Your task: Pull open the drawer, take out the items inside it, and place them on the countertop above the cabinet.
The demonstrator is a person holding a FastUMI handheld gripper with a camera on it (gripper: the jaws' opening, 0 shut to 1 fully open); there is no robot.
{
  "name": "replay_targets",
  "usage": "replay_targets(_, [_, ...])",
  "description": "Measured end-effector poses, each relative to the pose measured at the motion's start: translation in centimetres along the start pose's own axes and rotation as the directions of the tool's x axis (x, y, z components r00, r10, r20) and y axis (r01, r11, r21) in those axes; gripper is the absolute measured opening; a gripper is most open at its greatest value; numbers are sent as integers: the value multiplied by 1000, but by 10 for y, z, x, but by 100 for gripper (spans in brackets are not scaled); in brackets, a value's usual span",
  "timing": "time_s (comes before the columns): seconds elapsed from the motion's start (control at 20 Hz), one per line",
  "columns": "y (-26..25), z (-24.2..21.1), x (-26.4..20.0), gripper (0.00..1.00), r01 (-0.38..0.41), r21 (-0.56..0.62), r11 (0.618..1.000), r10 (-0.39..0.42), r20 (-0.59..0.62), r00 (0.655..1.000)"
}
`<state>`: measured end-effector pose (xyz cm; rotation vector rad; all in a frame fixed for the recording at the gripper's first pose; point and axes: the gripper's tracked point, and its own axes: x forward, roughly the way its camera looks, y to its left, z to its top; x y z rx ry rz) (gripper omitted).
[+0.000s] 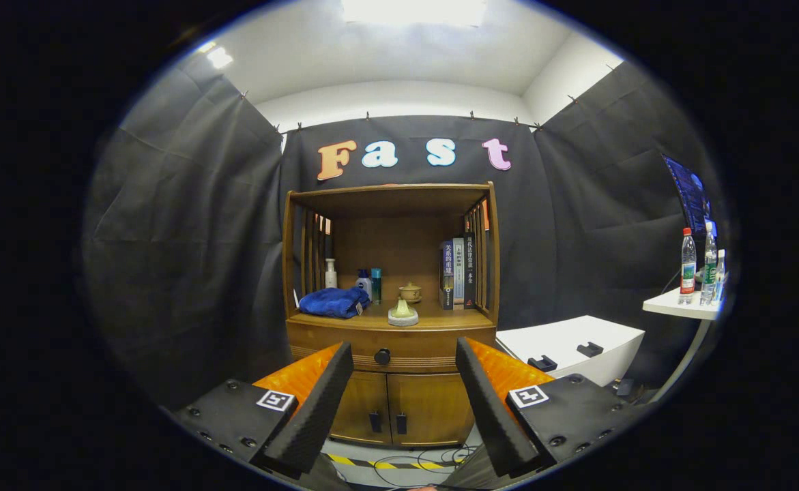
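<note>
Drawer (391, 349): we see it shut, knob (382, 356) beyond the tongs.
Tongs (404, 358): spread wide, holding nothing.
Table (440, 318): cloth (334, 301), bottles, small pot on it.
Progress: perhaps early, perhaps finished; contents hidden.

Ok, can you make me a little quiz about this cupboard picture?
1. True or false: the drawer is already pulled open.
2. What lies on the countertop beside the white bottle? A) blue cloth B) red ball C) spoon
3. Fill in: the claw is ____, with the drawer's black knob showing beyond its fingers.

Key: 1 false, the drawer is shut. 2 A. 3 open.
</note>
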<state>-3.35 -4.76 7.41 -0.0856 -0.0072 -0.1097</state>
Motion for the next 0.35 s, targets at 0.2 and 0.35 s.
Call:
replay_targets(0.2, [0,-2,-1,98,-2,2,1000,2,-2,1000])
replay_targets(0.35, [1,-4,0,98,-5,7,1000,5,-7,1000])
